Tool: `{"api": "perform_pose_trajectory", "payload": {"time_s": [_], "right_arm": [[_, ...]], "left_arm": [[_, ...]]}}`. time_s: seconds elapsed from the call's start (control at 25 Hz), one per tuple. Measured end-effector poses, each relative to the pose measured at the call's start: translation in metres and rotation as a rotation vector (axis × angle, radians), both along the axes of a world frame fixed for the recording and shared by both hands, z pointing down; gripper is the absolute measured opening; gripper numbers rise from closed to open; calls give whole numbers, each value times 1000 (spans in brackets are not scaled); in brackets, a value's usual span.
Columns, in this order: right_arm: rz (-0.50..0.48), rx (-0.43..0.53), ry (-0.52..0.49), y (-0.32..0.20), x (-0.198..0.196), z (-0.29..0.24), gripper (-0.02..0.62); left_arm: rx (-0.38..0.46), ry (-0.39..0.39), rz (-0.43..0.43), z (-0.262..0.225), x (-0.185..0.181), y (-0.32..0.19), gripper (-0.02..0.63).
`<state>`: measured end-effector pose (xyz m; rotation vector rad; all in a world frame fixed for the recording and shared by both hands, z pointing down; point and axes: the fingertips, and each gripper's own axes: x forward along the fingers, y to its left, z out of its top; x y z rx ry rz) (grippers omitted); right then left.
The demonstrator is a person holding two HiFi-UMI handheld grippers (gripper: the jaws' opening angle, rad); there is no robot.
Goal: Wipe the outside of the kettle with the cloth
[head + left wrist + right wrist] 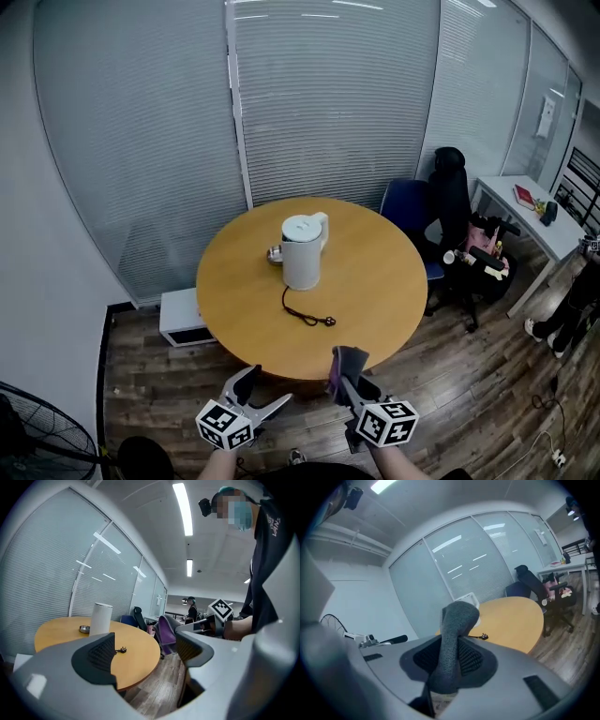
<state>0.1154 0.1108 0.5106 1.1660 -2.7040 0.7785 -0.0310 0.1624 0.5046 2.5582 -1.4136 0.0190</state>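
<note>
left gripper (268, 385): jaws held wide, empty | right gripper (344, 379): clamped on cloth (454, 639) | white kettle (302, 251): stood on round table (380, 300), far from both

kettle (302, 251): being seen as white
table (384, 281): being seen as tan
cloth (349, 360): being seen as grey-purple
cord (305, 317): black

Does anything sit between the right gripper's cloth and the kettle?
Nothing upright. Between the cloth in the right gripper and the kettle lies bare table, with only the kettle's cord flat on it.
</note>
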Motion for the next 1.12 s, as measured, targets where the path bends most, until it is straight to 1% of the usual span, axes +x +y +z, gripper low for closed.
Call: {"api": "perform_pose_trajectory", "payload": {"time_s": [0.16,0.24,0.36,0.6,0.72,1.12], "right_arm": [[49,-19,3,-13,-18,5,94],[64,-27,6,-20,-24,6,94],[76,-26,12,-35,-30,5,94],[73,-20,10,-77,-43,8,94],[62,-18,2,-103,-47,7,94],[7,-7,-14,-187,-54,2,94]], "left_arm": [[11,-15,-13,0,-35,-19,394],[18,-18,-16,1,-44,-28,394],[26,-25,-3,2,-49,-40,394],[44,-83,-1,2,-61,-71,394],[59,-105,-22,-4,-68,-97,394],[111,-197,-29,-24,-68,-193,394]]}}
